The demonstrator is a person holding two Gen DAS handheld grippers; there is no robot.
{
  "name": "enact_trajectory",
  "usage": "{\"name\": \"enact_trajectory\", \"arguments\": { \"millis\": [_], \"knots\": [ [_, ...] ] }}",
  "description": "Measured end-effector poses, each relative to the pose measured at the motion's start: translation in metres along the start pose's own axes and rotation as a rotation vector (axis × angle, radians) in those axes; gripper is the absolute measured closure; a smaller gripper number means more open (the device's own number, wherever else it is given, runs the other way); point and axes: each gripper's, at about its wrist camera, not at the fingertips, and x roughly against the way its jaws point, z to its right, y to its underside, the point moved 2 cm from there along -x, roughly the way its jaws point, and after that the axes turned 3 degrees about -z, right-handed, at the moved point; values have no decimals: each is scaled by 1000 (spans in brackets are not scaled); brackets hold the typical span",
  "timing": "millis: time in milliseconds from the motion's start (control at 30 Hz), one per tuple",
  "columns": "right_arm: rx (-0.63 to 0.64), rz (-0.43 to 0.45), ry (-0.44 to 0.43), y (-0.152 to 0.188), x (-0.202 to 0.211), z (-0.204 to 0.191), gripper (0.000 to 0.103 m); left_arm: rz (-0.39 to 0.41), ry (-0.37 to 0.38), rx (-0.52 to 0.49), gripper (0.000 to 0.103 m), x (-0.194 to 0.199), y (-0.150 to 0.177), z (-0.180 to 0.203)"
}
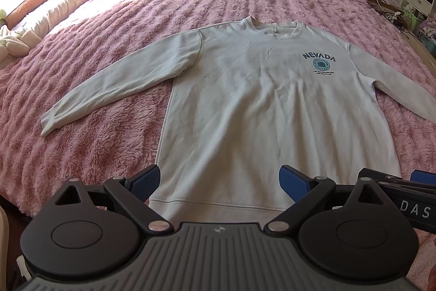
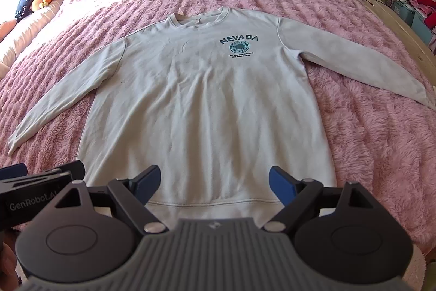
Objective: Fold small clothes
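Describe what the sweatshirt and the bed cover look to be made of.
Sweatshirt: looks like matte, pale cotton-type jersey, soft creases, ribbed collar and hem, printed NEVADA logo; the exact fibre can't be told. Bed cover: pink long-pile plush, probably synthetic fleece, with shaggy tufts in wavy ridges and a slight sheen in the sun.

Sweatshirt [image 1: 245, 105] matt soft cloth; bedspread [image 1: 109, 51] shaggy plush.

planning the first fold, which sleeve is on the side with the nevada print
The sleeve running toward the shelf side of the bed; the NEVADA print sits next to its shoulder seam. The other sleeve points toward the window side.
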Motion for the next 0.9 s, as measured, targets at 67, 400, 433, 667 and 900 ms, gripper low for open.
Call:
{"name": "enact_trajectory", "arguments": {
  "millis": [67, 400, 433, 667, 900],
  "knots": [
    [-5, 14, 29, -4, -1, 6, 20, -2, 45, 12, 0, -1, -2, 0],
    [-108, 196, 314, -34, -3, 107, 20, 15, 66, 28, 0, -14, -26, 17],
    [-139, 217, 350, -38, -5, 126, 20, 5, 70, 34, 0, -18, -28, 19],
    [-345, 437, 474, -44, -27, 272, 21, -52, 11, 64, 0, -62, -45, 48],
    [-559, 456, 462, -40, -77, 385, 21, 7, 71, 18, 0, -101, -72, 98]
  ]
}}
